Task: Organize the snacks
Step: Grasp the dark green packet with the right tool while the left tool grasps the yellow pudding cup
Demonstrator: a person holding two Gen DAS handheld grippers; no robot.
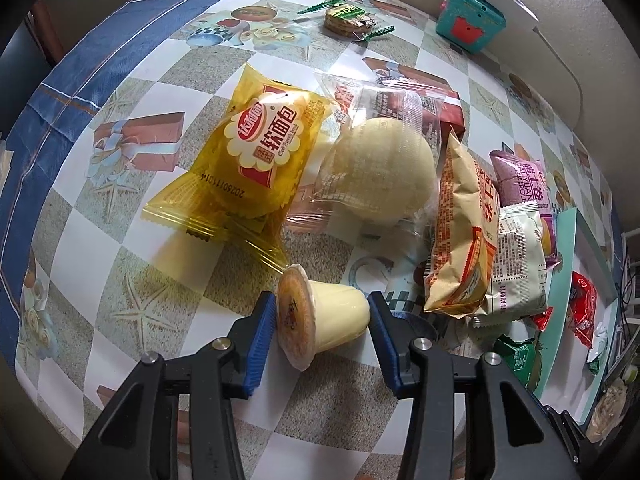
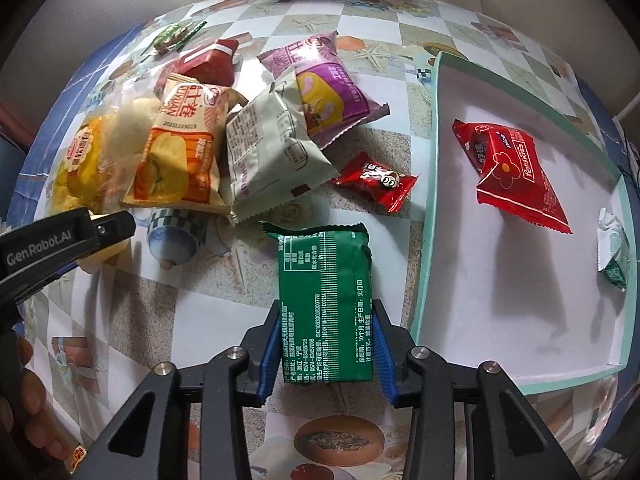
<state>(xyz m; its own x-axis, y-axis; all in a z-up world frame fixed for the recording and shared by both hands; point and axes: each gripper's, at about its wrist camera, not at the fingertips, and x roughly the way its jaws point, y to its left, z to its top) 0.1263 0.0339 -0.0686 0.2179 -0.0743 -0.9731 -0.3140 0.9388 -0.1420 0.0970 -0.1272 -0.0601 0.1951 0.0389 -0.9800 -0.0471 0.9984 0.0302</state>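
A pale yellow jelly cup [image 1: 336, 316] with an orange lid lies on its side on the checked tablecloth. My left gripper [image 1: 320, 304] is shut on it, one blue pad on the lid and the other on the base. In the right wrist view, a green snack packet [image 2: 326, 280] lies printed side up, and my right gripper [image 2: 326, 312] is shut on its lower half. Just right of it sits a teal-rimmed white box [image 2: 428, 200] holding a red packet [image 2: 516, 176] and a small green-white wrapper [image 2: 612, 252].
Beyond the grippers lies a heap of snacks: a yellow bread packet [image 1: 256, 160], a clear-wrapped pale bun [image 1: 384, 172], an orange roll packet [image 1: 464, 220], plus white [image 2: 272, 152] and purple [image 2: 328, 84] packets. A small red candy [image 2: 376, 180] lies near the box. A teal toy [image 1: 468, 20] stands by the wall.
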